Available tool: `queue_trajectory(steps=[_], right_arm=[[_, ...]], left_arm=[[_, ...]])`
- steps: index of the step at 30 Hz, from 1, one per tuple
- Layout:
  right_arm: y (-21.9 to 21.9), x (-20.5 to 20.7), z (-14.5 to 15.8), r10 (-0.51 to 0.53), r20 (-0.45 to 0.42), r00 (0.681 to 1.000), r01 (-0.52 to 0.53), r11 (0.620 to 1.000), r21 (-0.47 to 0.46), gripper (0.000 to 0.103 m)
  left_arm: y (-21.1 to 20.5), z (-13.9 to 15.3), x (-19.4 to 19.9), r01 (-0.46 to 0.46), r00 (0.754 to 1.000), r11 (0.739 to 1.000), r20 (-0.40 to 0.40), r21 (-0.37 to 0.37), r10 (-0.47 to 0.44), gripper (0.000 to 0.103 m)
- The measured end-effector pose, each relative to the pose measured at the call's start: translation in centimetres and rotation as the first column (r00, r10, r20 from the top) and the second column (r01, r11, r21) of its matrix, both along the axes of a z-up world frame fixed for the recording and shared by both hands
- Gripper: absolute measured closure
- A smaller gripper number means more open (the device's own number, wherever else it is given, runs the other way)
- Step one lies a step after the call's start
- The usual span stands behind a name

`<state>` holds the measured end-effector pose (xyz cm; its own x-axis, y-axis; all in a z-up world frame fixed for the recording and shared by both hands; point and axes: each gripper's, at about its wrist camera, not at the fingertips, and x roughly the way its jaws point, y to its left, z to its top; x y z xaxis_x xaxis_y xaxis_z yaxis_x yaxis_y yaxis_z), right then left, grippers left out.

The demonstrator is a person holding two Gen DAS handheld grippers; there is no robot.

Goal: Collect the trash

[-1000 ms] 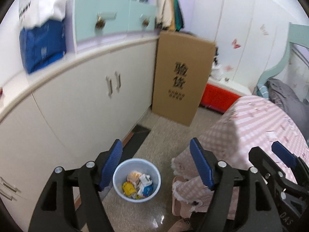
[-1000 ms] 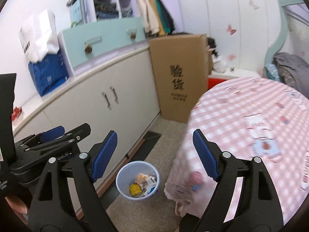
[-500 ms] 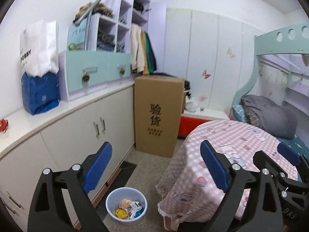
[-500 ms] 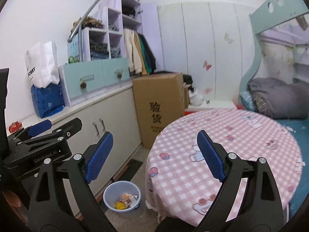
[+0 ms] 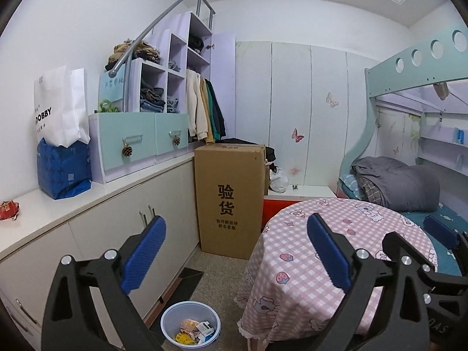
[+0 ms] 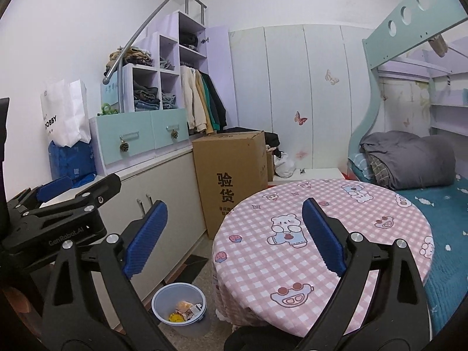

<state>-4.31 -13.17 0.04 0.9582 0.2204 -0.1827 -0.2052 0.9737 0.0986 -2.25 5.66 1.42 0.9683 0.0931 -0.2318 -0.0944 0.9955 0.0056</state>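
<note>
Left wrist view. The left gripper (image 5: 234, 248) points almost level into the room; its jaws have just been opening and now stand wide, with nothing between the ribbed blue pads (image 5: 144, 253). The task's trash (image 5: 194, 332), crumpled wrappers and small cartons, lies inside the bin (image 5: 175, 316), a round, smooth pale-blue plastic tub on the speckled floor, just beside the white cabinet doors (image 5: 131, 239) and near the hem of the tablecloth (image 5: 292, 263). A tall corrugated cardboard box (image 5: 231, 199) stands behind it.

Right wrist view. The right gripper (image 6: 234, 234) is likewise spread wide and empty, its jaws having just been opening. The left gripper's black body appears at the left edge. The tablecloth, soft pink gingham printed with cartoon animals, drapes a round tabletop that shows no litter.

Judgement: collection looks largely done. A good next step is to scan the tabletop, floor and cabinet top with both grippers held open, approaching any remaining scrap from above.
</note>
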Motion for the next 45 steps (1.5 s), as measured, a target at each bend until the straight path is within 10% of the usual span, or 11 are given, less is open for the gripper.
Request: queue_trajectory(steps=[45], right_arm=[[-0.3,0.1,-1.1,0.012,-0.035,0.999,-0.011,1.0,0.029,0.01]], left_arm=[[0.0,-0.8,0.0,0.013,1.0,1.0,-0.007,0.015,-0.013,0.008]])
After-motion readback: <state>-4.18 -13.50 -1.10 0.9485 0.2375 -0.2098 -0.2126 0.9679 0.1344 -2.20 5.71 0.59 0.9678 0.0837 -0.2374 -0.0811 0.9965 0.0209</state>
